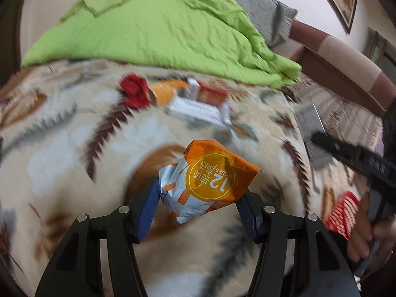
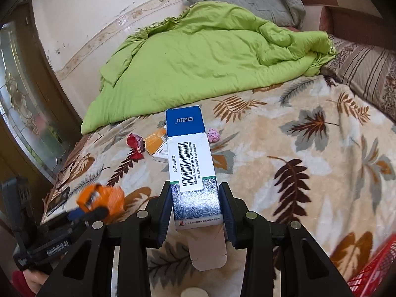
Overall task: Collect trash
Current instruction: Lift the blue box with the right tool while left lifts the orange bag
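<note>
The left gripper (image 1: 198,198) is clamped on a crumpled orange wrapper (image 1: 210,175); the right gripper (image 2: 195,208) grips a medicine box (image 2: 190,163), its long axis pointing away. The red basket (image 2: 373,269), at lower right of the frame, is nearer to the right hand.

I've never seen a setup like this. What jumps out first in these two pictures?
Each claw holds a piece of trash over the leaf-print blanket: the left claw grips a crumpled orange wrapper, the right claw a long blue-and-white box. Behind them a bright green quilt lies heaped across the bed. In front of it lies more litter, including a red wad, and a red basket shows at the lower right.
</note>
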Action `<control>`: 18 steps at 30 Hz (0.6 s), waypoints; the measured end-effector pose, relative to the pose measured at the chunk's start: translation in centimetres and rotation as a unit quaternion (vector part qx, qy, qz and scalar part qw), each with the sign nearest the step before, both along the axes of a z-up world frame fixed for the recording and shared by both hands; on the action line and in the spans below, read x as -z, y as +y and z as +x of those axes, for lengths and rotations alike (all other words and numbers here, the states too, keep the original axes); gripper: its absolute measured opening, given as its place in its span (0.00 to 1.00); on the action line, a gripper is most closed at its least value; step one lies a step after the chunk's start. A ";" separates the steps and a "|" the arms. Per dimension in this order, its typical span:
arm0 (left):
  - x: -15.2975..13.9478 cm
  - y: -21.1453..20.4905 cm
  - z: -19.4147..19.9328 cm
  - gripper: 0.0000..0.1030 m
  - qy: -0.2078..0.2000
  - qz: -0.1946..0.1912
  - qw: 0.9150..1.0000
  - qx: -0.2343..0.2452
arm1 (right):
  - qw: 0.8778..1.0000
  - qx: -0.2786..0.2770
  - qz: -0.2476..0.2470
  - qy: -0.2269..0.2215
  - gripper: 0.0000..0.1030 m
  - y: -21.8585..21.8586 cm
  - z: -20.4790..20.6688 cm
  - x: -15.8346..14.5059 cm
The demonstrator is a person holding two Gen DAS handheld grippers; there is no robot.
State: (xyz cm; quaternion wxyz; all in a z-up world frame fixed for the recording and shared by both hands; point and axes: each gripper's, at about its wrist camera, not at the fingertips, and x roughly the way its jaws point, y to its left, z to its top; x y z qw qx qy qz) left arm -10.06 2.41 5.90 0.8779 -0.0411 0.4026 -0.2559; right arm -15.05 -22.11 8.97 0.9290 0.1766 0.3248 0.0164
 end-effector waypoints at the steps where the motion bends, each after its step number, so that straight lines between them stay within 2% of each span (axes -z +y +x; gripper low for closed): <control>1: 0.2 -0.3 -0.5 0.57 0.005 -0.003 1.000 0.005 | 1.000 0.001 -0.003 -0.001 0.39 -0.1 -0.2 -0.1; 8: 0.3 -3.5 -3.1 0.57 -0.010 -0.007 0.999 0.044 | 1.000 0.010 -0.001 -0.005 0.39 -1.2 -1.5 -0.8; 11: 0.3 -4.7 -3.7 0.57 -0.023 0.005 0.998 0.053 | 1.000 0.020 0.001 -0.005 0.39 -2.0 -2.2 -0.9; 18: -0.1 -5.7 -4.2 0.57 -0.033 0.007 0.997 0.063 | 0.999 0.040 -0.004 -0.001 0.39 -4.3 -4.2 -1.3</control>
